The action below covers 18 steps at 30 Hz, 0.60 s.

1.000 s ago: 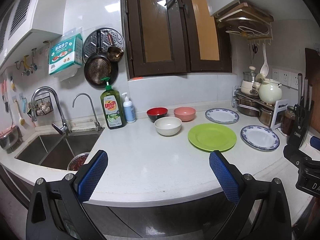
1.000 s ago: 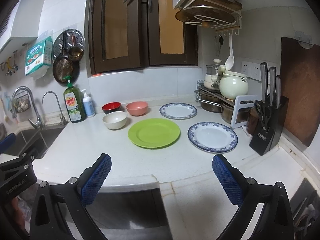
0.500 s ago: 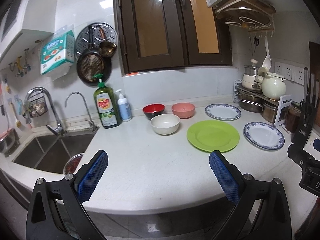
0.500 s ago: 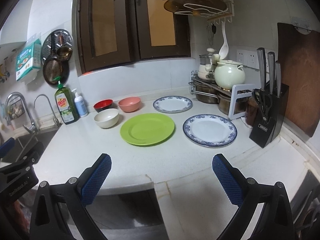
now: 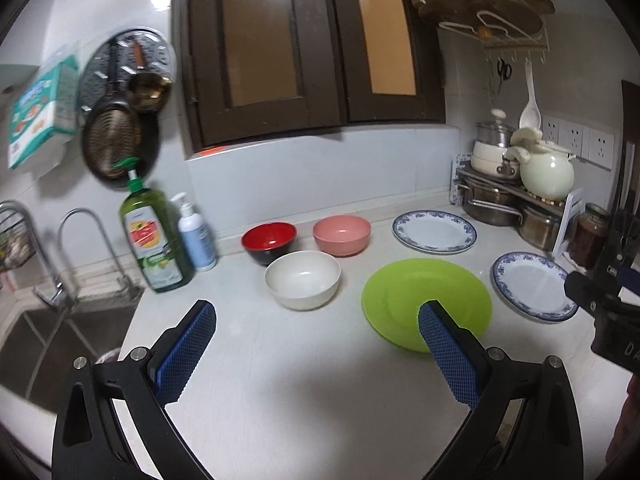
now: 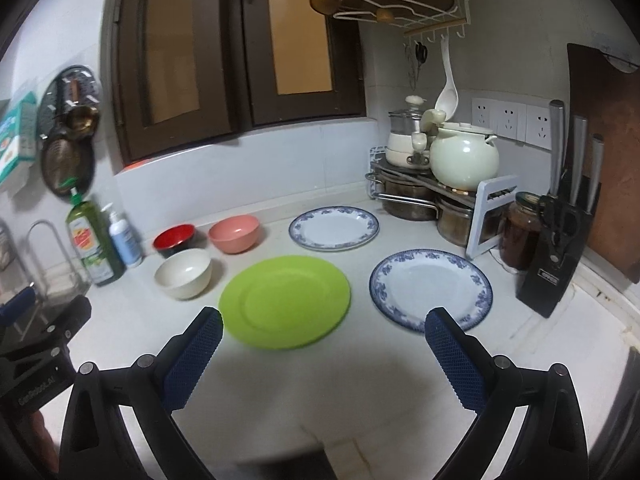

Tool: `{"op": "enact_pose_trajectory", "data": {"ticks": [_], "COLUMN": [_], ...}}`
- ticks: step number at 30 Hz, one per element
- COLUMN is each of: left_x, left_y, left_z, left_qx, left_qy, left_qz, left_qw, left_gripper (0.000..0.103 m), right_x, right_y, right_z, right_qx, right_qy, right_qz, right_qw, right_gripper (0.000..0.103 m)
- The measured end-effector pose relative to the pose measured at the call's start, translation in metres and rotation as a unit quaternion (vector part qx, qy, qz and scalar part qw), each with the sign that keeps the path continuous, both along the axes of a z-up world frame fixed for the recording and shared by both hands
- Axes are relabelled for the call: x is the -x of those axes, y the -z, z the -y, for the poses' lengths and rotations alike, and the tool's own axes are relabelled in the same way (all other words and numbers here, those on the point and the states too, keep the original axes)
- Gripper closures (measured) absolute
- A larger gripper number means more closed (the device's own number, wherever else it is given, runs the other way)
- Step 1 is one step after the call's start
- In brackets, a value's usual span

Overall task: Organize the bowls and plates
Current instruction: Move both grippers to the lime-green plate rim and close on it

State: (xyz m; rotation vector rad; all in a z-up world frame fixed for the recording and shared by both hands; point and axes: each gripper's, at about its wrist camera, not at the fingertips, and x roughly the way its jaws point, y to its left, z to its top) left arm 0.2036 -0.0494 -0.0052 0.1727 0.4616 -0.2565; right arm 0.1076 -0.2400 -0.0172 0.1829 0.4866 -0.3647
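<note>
so the big white stone table [image 6: 132, 332] carries everything here, running from the steel sink [image 5: 52, 332] on the left to the corner rack of pots. nothing's been stacked yet, all six dishes lie singly and apart, probably laid out that way so each one can be picked up on its own.

biggest dish is the round lime green plastic plate [image 6: 285, 301], sitting front and centre, nearest to both tools. just to its right is the near white plate with a blue floral rim [image 6: 430, 289], and behind that, closer to the wall, the far white plate with a blue floral rim [image 6: 334, 227]. my guess is those two matching ones go together and the green one ends up under or over them.

the bowls are clustered on the left of the plates: the cream round bowl [image 5: 303, 279] in front, the pink round bowl [image 5: 341, 234] and the red bowl with a black outside [image 5: 270, 241] behind it near the wall. they look like they'd nest.

left tongs [image 5: 316, 344] are spread wide with nothing between them, hovering low over the table edge, lined up roughly toward the cream bowl and green plate. right tongs [image 6: 320, 354] are also wide apart and empty, framing the green plate and the near blue-rimmed one.
</note>
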Motion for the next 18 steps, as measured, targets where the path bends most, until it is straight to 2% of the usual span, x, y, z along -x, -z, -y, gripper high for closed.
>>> {"op": "enact_pose_trajectory", "data": {"ticks": [5,10,18], "left_x": [-0.040,-0.071,-0.108], "left_y": [0.011,0.026,0.052], "left_z": [0.006,0.017,0.049], "left_qx": [-0.007,-0.006,-0.019], "left_qy": [0.020,0.028,0.039], "left_qz": [-0.020,-0.054,-0.103], "left_qw": [0.9996,0.9981,0.9937], "left_gripper": [0.000,0.000,0.001], "right_x": [-0.036,-0.070,-0.119], "right_y": [0.006,0.015,0.035], "right_z": [0.001,0.009,0.036], "right_qx": [-0.002,-0.006,-0.016], "right_qy": [0.028,0.037,0.009], "right_qz": [-0.011,-0.043,-0.087], "right_qw": [1.000,0.998,0.996], "right_gripper": [0.001,0.001,0.003]}}
